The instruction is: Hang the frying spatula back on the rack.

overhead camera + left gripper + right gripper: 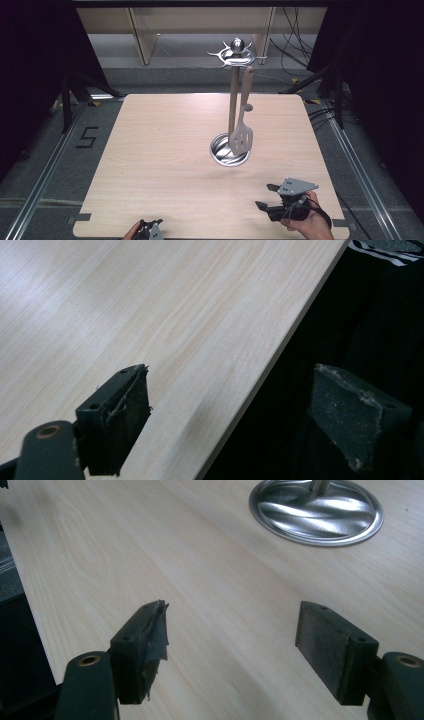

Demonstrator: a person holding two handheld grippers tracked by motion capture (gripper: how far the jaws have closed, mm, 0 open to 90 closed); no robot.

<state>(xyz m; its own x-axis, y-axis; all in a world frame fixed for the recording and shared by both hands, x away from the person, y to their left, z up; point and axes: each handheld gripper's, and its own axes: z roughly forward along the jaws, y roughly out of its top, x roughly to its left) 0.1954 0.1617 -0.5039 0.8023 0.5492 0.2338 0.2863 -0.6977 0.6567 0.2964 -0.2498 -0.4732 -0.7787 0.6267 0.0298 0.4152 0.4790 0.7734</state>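
A metal utensil stand (231,100) rises from its round base (229,150) near the middle of the wooden counter (160,150), and a slotted spatula (242,135) hangs from its top ring, its blade just above the base. The right claw (265,197) rests released near the front edge, the base (316,511) ahead of it. The left claw (150,227) sits released at the front edge, one of its jaws past the rim. Bare counter lies between claws and stand.
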